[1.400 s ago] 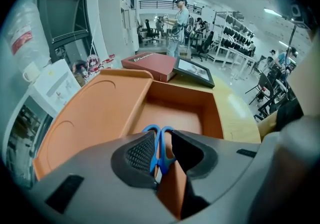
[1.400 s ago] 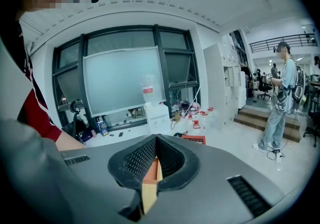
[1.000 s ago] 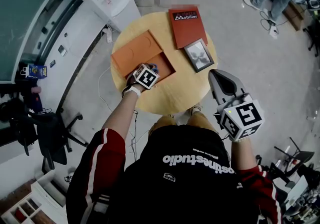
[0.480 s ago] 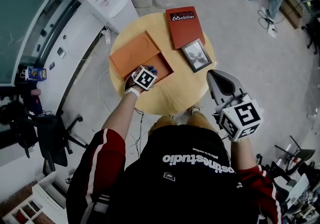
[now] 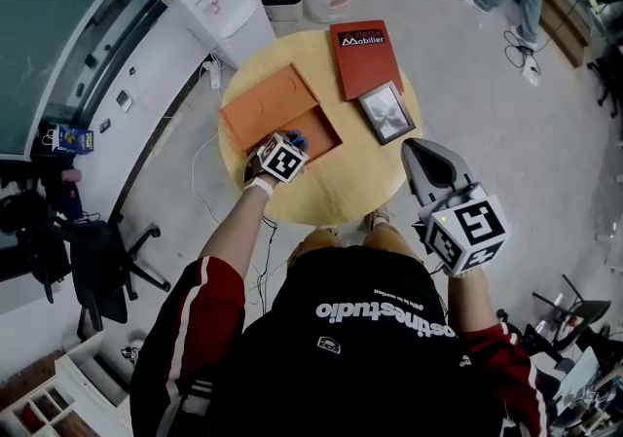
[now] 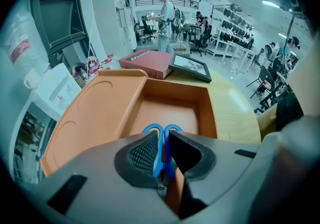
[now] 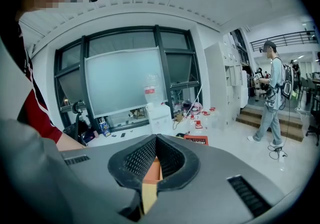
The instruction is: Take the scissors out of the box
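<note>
Your left tool (image 6: 162, 150) is clamped on the scissors (image 6: 151, 129): the two blue handle loops stand pinched between the jaws, with the blades running back out of sight beneath the tool. The scissors have not left the box (image 6: 210, 112), which lies open toward the left edge of the bench (image 5: 331, 182) with its lid (image 6: 95, 113) folded out flat beside it. Gripping the handles from above probably lets you lift straight up past the box walls.

Your right tool (image 5: 421, 148) hangs off the bench beyond its near right edge, jaws brought together on nothing, likely parked out of the way.

Only the left gripper view shows the grip itself. From the head view the marker cube covers it, leaving a speck of blue. That view, though, shows the whole layout: a red book (image 5: 365, 54) and a framed picture (image 5: 386, 111) toward the far right edge, apart from the box.
</note>
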Motion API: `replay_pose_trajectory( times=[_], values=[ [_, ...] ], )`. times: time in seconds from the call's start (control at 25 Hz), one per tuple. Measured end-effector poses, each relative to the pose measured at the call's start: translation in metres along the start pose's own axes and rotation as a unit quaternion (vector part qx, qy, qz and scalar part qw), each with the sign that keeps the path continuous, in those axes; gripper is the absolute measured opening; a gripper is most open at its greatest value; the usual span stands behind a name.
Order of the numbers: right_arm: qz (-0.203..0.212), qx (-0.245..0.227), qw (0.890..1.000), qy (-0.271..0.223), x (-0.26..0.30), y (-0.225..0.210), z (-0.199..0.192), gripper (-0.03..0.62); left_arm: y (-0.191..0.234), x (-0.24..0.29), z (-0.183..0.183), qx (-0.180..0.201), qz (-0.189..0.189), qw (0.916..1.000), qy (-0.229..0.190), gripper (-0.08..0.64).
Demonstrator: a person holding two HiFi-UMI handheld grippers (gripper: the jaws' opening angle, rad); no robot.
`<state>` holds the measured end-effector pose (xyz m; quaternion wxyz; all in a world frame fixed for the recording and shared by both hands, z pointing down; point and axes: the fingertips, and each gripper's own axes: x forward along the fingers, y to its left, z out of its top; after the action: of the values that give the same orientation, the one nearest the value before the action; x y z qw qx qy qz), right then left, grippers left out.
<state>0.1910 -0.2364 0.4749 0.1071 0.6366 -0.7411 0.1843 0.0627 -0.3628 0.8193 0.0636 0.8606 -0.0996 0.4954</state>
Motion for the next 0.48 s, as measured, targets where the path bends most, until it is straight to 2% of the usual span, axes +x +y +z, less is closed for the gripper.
replay_pose_trajectory(
  times=[0.12, 0.48],
  values=[
    [0.005, -0.001, 1.0, -0.002, 0.001, 0.008, 0.004, 0.026, 0.001, -0.014, 0.006, 0.01, 0.021, 0.9996, -0.017, 0.081],
    [0.025, -0.016, 0.999, -0.013, -0.001, 0.035, 0.008, 0.026, 0.0, -0.048, 0.008, 0.012, 0.054, 0.9962, -0.067, 0.081]
  ],
)
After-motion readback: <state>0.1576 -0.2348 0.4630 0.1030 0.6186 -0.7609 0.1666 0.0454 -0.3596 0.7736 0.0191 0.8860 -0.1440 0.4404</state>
